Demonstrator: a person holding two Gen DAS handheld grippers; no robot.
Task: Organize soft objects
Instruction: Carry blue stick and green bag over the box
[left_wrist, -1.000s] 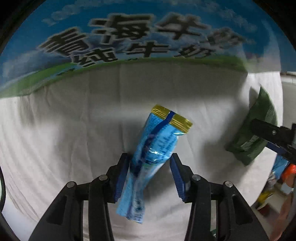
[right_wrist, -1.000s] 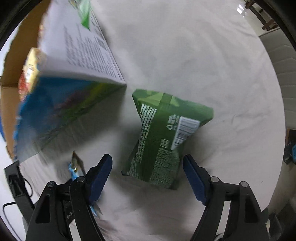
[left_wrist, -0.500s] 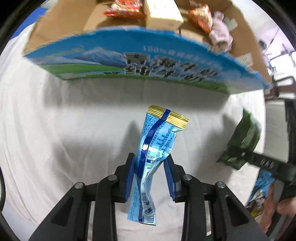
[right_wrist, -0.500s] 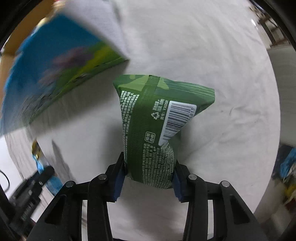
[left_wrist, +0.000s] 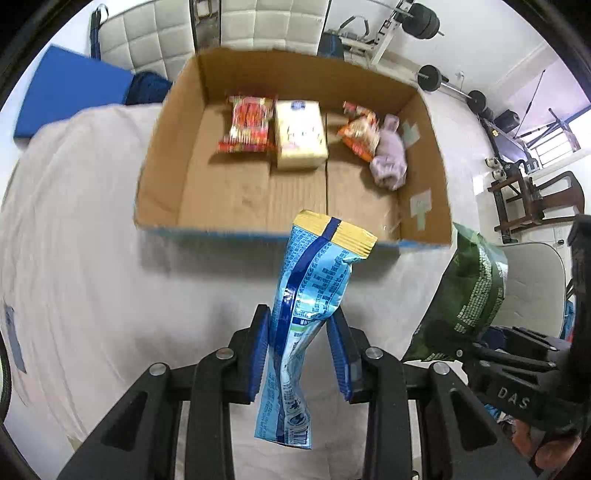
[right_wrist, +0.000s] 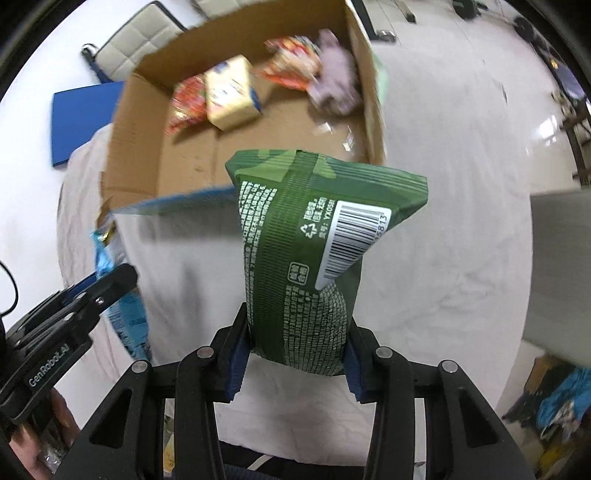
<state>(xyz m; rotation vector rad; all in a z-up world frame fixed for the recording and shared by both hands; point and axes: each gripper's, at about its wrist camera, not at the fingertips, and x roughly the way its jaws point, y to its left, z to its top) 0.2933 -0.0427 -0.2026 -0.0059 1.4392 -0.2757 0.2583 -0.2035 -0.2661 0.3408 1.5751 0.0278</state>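
My left gripper (left_wrist: 298, 347) is shut on a light blue snack packet (left_wrist: 310, 295) with a gold top, held upright above the white cloth. My right gripper (right_wrist: 295, 350) is shut on a green snack bag (right_wrist: 314, 243) with a barcode, also lifted. The green bag (left_wrist: 472, 291) shows at the right of the left wrist view; the blue packet (right_wrist: 122, 306) shows at the left of the right wrist view. An open cardboard box (left_wrist: 162, 155) stands beyond both, holding a red packet (left_wrist: 247, 125), a yellow pack (left_wrist: 301, 134), an orange packet (left_wrist: 360, 134) and a lilac soft item (left_wrist: 389, 158).
The box stands on a table covered with a white cloth (left_wrist: 92, 266). A blue pad (left_wrist: 70, 92) lies at the far left. Chairs and gym weights (left_wrist: 424, 26) stand behind; a grey chair seat (left_wrist: 532, 280) is at the right.
Both grippers closed on their packets and lifted them. The views rose from the box's near wall to above it, so the inside of the box is in sight.
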